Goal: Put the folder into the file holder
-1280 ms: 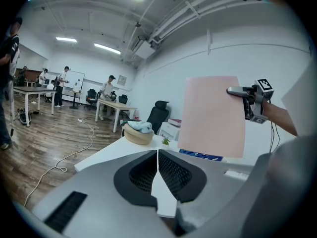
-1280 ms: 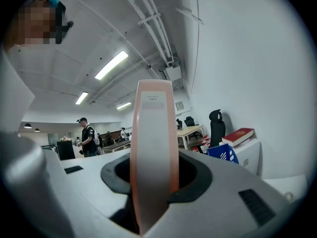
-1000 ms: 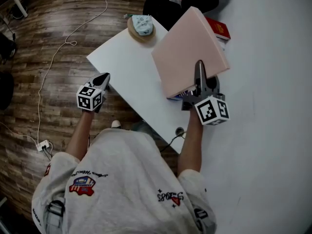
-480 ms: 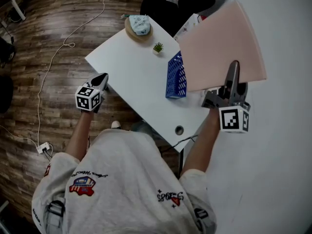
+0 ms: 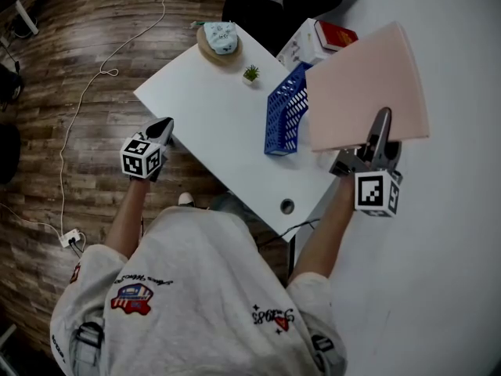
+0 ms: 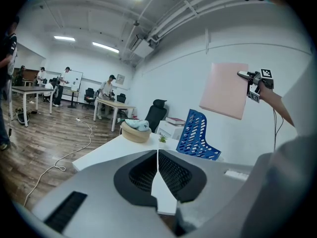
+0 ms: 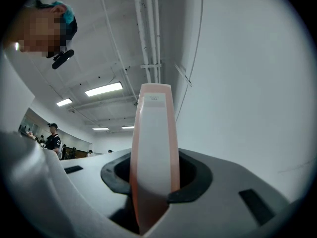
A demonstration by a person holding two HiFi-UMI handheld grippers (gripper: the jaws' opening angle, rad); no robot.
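Note:
My right gripper (image 5: 377, 135) is shut on the lower edge of a thick pink folder (image 5: 368, 84), held up in the air to the right of the white table (image 5: 207, 116). Seen edge-on in the right gripper view, the folder (image 7: 153, 148) fills the gap between the jaws. A blue perforated file holder (image 5: 283, 114) stands on the table's right part, just left of the folder; the same file holder (image 6: 195, 135) shows below the folder (image 6: 225, 89) in the left gripper view. My left gripper (image 5: 160, 130) hangs off the table's left edge, shut and empty.
At the table's far end sits a round basket (image 5: 219, 39) with a pale cloth in it, and a tiny potted plant (image 5: 251, 74) stands near the holder. A white box with a red book (image 5: 317, 39) is behind the holder. Black chair (image 5: 262, 6) beyond; white wall at right.
The right gripper has carried the folder up and to the right, off the spot above the file holder, which now shows fully. The left gripper has kept still.

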